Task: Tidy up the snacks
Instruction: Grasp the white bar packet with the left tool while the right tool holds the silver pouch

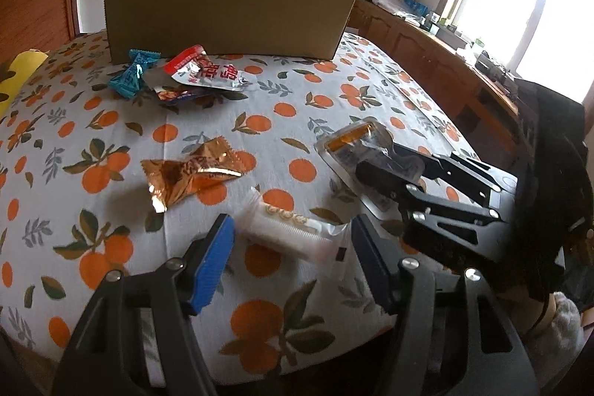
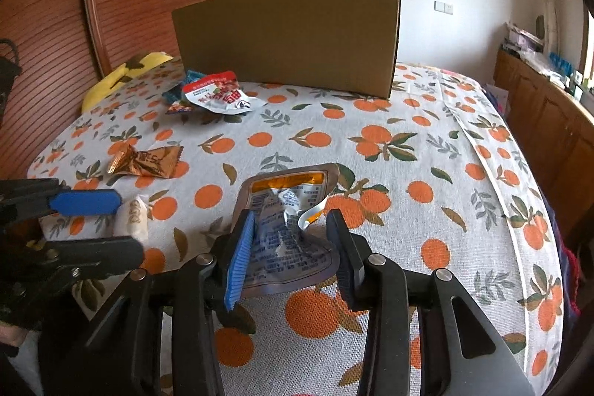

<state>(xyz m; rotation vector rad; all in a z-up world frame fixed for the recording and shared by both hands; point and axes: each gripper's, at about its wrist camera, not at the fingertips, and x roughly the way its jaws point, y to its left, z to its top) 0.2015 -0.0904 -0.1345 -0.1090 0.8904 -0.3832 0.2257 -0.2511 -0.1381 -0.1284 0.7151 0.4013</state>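
White snack packet (image 1: 293, 232) lies diagonal between spread left tongs (image 1: 293, 262); right tongs (image 2: 293, 247) straddle silver pouch (image 2: 289, 225), apart.

Cardboard box (image 1: 230, 6) interior hidden; small dark packet (image 1: 178, 95) mostly covered by red-white pouch (image 1: 208, 71).

We observe the left gripper (image 1: 293, 258) with its blue-padded jaws spread either side of a white translucent snack packet (image 1: 293, 232) on the orange-print tablecloth (image 1: 260, 91). A crumpled copper foil wrapper (image 1: 189, 173) lies just beyond. The black right gripper (image 1: 382, 173) sits over a silver pouch with an orange band (image 1: 352, 140). A brown cardboard box (image 1: 230, 10) stands behind a teal candy wrapper (image 1: 131, 78) and a red-and-white pouch (image 1: 208, 71).
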